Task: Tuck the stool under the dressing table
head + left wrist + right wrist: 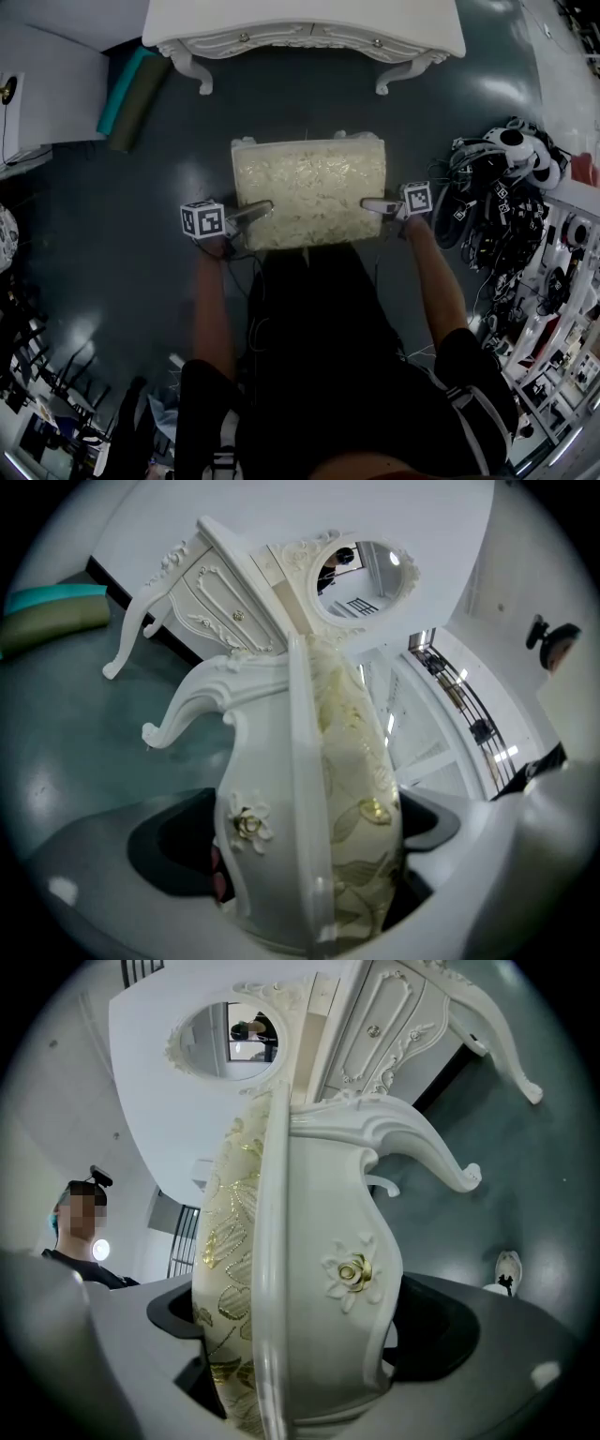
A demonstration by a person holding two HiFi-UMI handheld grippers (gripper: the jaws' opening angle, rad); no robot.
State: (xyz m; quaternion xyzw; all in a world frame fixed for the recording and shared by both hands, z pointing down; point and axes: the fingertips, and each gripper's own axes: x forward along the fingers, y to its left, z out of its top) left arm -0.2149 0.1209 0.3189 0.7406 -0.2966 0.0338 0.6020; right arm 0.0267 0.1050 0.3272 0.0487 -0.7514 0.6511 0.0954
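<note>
A white carved stool point(309, 192) with a cream, gold-leaf patterned cushion stands on the dark floor, short of the white dressing table point(305, 33) at the top of the head view. My left gripper point(251, 214) is shut on the stool's left side and my right gripper point(378, 205) on its right side. In the left gripper view the stool's seat edge point(309, 827) fills the jaws, with the dressing table point(225, 592) and its oval mirror beyond. The stool point(300, 1288) fills the jaws in the right gripper view too, and the dressing table point(394, 1026) shows behind.
A rolled teal and olive mat point(131, 94) lies on the floor left of the table. Racks and a pile of headsets and cables point(511, 187) crowd the right side. White furniture point(37, 94) stands at the left. Bare floor separates stool and table.
</note>
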